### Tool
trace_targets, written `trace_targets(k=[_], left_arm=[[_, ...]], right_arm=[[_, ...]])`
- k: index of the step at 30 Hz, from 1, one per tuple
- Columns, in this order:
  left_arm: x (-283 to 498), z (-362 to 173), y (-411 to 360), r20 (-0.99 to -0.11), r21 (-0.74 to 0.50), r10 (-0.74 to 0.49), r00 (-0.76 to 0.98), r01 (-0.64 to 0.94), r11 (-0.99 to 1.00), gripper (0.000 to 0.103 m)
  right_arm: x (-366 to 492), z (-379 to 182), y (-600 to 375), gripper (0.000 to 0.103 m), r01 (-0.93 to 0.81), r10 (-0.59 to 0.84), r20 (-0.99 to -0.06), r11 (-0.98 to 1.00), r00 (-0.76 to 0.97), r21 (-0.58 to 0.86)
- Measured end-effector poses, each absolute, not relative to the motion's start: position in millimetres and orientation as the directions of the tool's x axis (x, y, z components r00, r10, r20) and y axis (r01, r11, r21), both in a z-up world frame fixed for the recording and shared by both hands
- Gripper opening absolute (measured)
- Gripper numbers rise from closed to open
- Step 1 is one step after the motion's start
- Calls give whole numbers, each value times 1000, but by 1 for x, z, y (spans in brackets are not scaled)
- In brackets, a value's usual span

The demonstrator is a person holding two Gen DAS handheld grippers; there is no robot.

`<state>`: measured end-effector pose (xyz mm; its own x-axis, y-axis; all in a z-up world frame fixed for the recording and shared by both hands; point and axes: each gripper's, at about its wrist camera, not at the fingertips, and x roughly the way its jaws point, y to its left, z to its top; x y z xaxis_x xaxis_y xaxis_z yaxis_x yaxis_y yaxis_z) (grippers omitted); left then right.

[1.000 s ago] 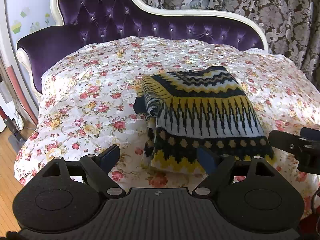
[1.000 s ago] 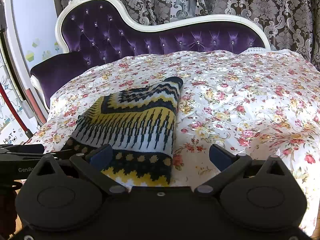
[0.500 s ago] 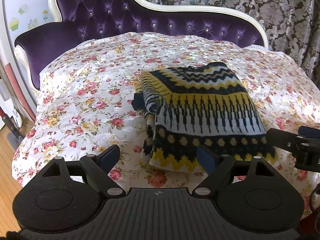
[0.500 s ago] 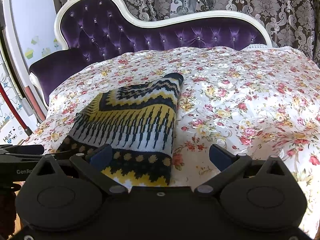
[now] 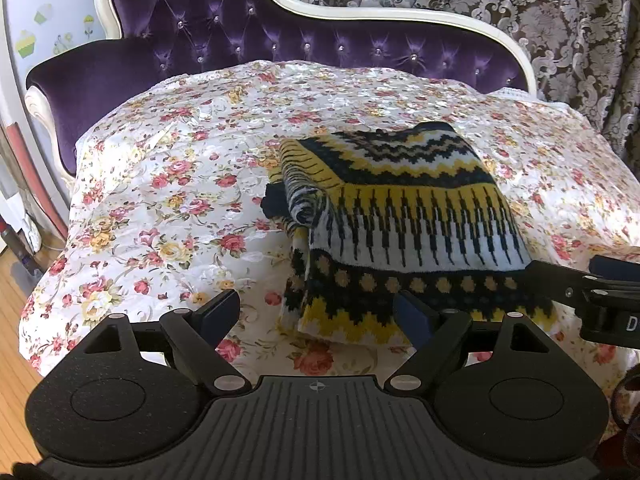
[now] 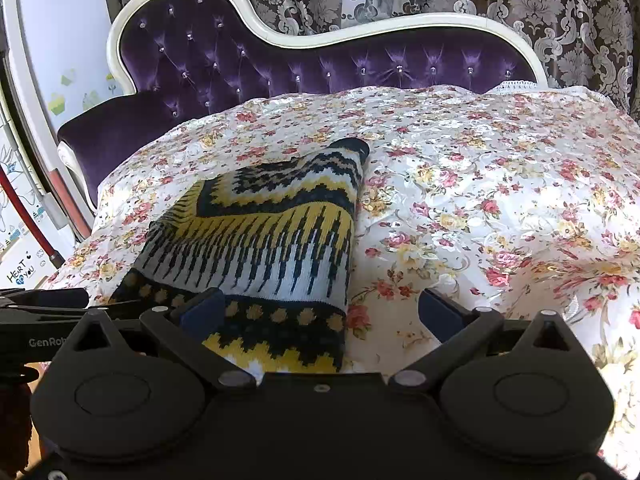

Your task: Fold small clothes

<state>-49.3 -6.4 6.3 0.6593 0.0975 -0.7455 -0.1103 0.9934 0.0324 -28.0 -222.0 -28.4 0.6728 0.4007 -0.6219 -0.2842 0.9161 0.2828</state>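
I see almost no change over the last second: the folded knit sweater [image 5: 404, 216] lies as before on the floral bedspread [image 5: 168, 184]. My left gripper [image 5: 316, 312] and right gripper [image 6: 320, 312] hover empty, jaws wide, so I judge folding finished.

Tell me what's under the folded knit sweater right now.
The sweater lies on the floral cover of the purple sofa. A dark bit of fabric pokes out at its left edge. Anything else beneath is hidden by its folded layers.
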Motion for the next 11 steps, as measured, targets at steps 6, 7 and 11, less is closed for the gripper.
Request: trace_targets(k=[6,7,11], left_arm=[[-47,4,-7,-747,34,95,657,-106,994,83],[-47,4,-7,-749,34,95,656,-106,994,83],[-45,2,-6,-754,30,92,650,-106,994,83]], right_arm=[[-25,-31,-220,103,-285,404,-629,915,665,286],[-25,-31,-220,103,-285,404,-629,915,664,287],[-24,-33,-219,103,-285,405,-633,914,660,288]])
